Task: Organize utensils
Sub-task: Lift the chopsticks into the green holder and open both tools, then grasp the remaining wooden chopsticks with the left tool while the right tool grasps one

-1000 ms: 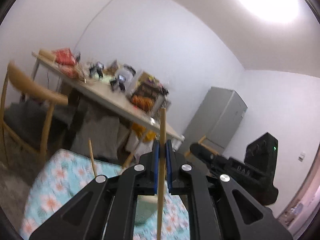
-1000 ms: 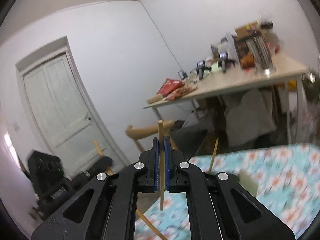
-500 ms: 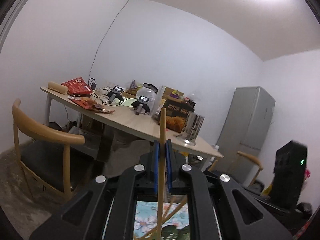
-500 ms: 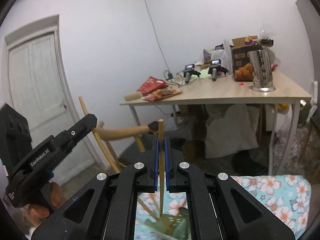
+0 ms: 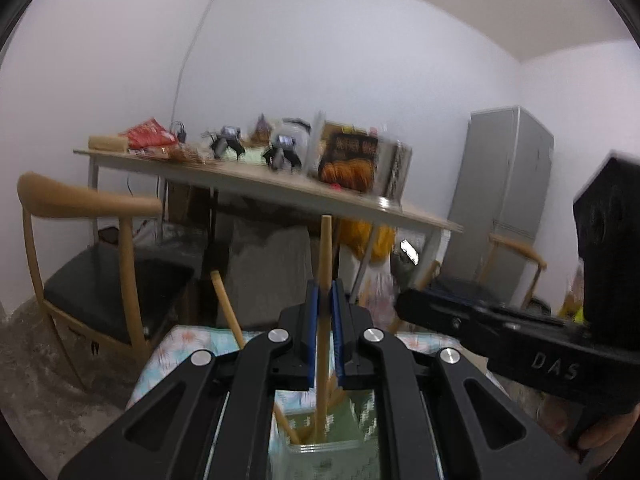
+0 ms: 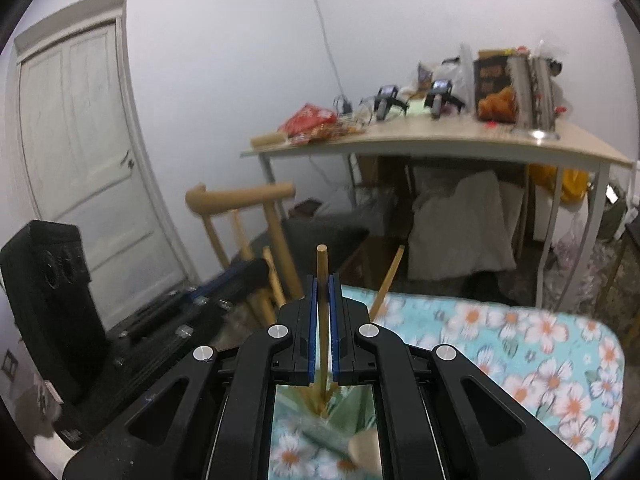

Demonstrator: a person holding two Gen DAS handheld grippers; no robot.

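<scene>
The left tool [image 5: 325, 300] is clenched on a wooden chopstick [image 5: 323, 320], which stands nearly upright between the blue pads; its top end rises above the fingertips and its lower end dips into a pale green container [image 5: 320, 446] seen directly beneath the tool. Other wooden sticks lean inside that container, one of them [image 5: 228, 308] slanting up and to the left. The container sits on a counter covered by a floral cloth [image 5: 188, 340]. The right tool [image 6: 323, 300] is likewise clenched on a second chopstick [image 6: 322, 312], held upright between its pads, with the lower end reaching down among further sticks in the green container [image 6: 352, 412]; the view there is blurred and the exact point of contact cannot be told. Another stick [image 6: 387, 280] leans out to the right just beside that tool. From the left wrist view the right tool's black body crosses the right side of the picture, with part of a hand [image 5: 600, 436] visible at its grip. Behind stand a wooden chair [image 5: 100, 240], a cluttered table [image 5: 280, 192] and a grey refrigerator [image 5: 504, 200].
</scene>
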